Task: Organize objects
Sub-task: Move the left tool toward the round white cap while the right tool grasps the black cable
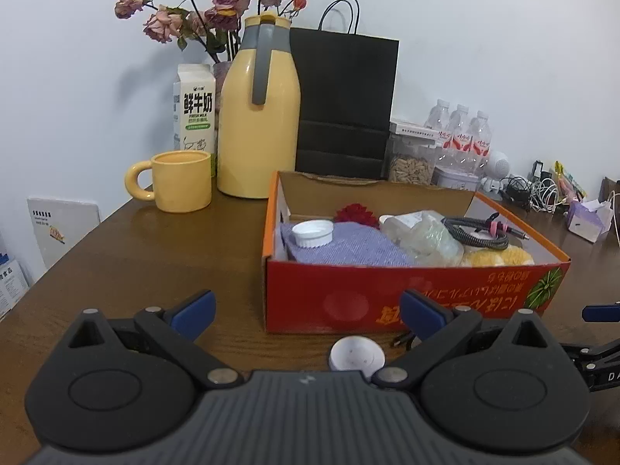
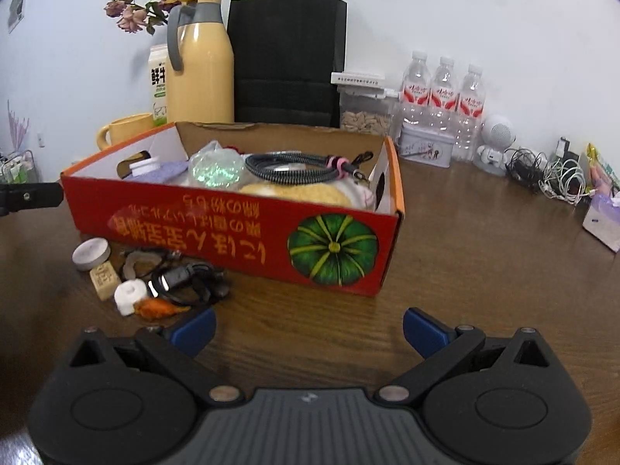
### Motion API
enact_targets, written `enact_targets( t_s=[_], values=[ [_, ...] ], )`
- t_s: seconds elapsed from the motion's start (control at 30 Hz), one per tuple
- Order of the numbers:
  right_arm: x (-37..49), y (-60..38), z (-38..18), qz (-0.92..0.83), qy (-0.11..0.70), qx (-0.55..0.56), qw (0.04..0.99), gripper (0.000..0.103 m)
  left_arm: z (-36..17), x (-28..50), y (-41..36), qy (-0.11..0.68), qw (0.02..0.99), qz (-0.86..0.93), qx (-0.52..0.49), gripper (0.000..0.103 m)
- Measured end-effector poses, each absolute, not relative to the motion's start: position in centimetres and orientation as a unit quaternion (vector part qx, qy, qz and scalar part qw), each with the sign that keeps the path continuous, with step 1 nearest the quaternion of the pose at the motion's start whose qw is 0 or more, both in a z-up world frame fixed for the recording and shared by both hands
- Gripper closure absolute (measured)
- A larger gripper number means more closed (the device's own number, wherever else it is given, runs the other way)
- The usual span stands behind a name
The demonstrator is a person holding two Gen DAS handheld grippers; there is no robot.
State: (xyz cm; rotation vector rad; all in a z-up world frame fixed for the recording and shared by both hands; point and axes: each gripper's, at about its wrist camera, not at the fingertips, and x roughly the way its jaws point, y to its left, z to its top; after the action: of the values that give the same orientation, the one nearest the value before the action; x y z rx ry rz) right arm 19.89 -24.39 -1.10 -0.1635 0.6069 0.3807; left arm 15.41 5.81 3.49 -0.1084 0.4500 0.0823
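A red and orange cardboard box (image 1: 348, 298) (image 2: 240, 232) sits on the brown table and holds a purple cloth (image 1: 348, 246), a white cap (image 1: 313, 232), a clear bag, a coiled grey cable (image 2: 294, 170) and yellow sponges. In front of it lie loose items: a round white tin (image 2: 91, 254) (image 1: 356, 352), a tan block (image 2: 104, 281), a white roll (image 2: 130, 295), an orange piece (image 2: 157, 308) and a black cable (image 2: 186, 281). My left gripper (image 1: 306, 310) is open and empty above the tin. My right gripper (image 2: 308, 327) is open and empty, just right of the loose items.
At the back stand a yellow mug (image 1: 180, 182), a yellow thermos jug (image 1: 257, 116), a milk carton (image 1: 195, 108), a black paper bag (image 1: 345, 104), a seed jar (image 2: 366, 112), three water bottles (image 2: 441, 93), a metal tin (image 2: 426, 147), tangled cables (image 2: 550, 174) and a tissue pack (image 1: 589, 219).
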Motion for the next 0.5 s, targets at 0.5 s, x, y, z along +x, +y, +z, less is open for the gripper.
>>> enact_targets(
  t_s=[0.5],
  values=[
    [19.0,-22.5,-0.5,0.247,0.290,-0.066,0.922,0.017,3.2,14.1,6.6,0.241,0.967,0.049,-0.059,0.000]
  ],
)
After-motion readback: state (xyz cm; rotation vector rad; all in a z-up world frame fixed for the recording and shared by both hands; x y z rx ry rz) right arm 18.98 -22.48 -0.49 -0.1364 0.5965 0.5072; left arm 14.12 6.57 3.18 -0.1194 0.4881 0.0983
